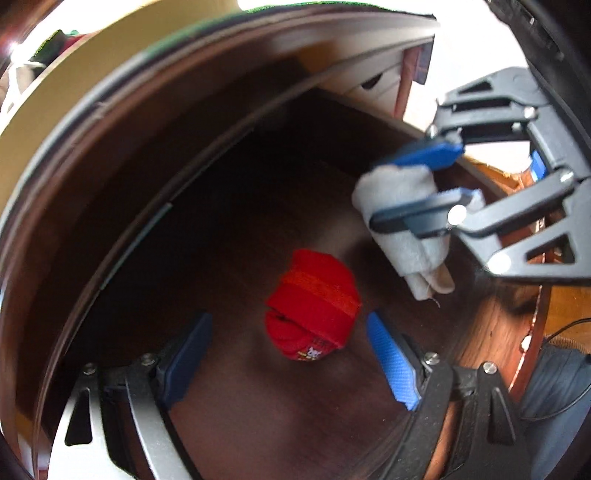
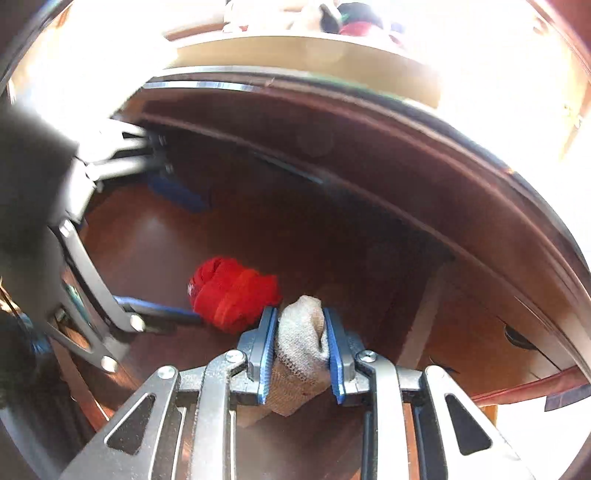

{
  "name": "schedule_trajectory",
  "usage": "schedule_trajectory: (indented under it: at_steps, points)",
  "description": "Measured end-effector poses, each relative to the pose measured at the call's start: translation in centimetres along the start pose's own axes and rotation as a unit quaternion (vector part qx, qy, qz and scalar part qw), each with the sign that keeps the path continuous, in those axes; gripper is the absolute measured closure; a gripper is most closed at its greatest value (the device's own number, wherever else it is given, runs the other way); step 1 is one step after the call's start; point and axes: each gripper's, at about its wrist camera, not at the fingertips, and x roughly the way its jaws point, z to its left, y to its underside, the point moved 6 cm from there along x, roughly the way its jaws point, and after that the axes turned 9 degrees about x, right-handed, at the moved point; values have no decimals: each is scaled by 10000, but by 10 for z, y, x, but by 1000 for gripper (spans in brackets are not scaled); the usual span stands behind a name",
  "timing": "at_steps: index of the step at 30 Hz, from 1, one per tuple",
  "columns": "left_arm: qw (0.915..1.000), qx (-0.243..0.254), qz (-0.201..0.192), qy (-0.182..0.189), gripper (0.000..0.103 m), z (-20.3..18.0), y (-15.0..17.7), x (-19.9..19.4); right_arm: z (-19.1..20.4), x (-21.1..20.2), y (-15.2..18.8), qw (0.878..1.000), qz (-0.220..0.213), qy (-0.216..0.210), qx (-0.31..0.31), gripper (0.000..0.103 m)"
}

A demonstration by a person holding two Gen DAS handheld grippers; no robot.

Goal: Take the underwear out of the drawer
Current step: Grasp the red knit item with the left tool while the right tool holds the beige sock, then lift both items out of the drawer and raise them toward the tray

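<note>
A rolled red underwear (image 1: 314, 306) lies on the dark wooden floor of the open drawer (image 1: 221, 192). My left gripper (image 1: 288, 334) hangs just above it, open, with a blue pad on either side and neither pad touching it. My right gripper (image 2: 300, 328) is shut on a rolled grey underwear (image 2: 301, 343), lifted off the drawer floor. In the left wrist view that grey underwear (image 1: 400, 192) and the right gripper (image 1: 413, 184) sit at the upper right. In the right wrist view the red underwear (image 2: 232, 291) lies left of the grey roll, with the left gripper (image 2: 192, 258) over it.
The drawer's front wall (image 2: 369, 155) curves across the back, with a pale ledge (image 2: 295, 51) beyond it holding more clothes (image 2: 354, 18). A lighter wooden surface (image 1: 565, 306) and a black cable (image 1: 569, 328) show at the right edge.
</note>
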Motion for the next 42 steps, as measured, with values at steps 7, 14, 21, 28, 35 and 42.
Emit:
schedule_trajectory:
  at_steps: [7,14,21,28,35,42]
  points:
    - [9989,80,327,315,19,2,-9,26,-5,-11,2,9998,-78,-64,149,75]
    - [9972,162,497,540,34,-1,-16,48,-3,-15,-3,9997,-82,-64,203,75]
    - [9968,153,536,573,54,1,-23,58,-1,-9,-3,9996,-75,-71,252,75]
    - [9981,356,376,348,75,-14,-23,52,-3,-17,-5,9994,-188,-59,279,75]
    - [9999,-43,19,128,76,15,-7,22,-3,-29,0,9986,-448,-87,285,75]
    - [9989,-387,-193,-191,76,30,11,3,2,-34,4,9986,-496,60,154,75]
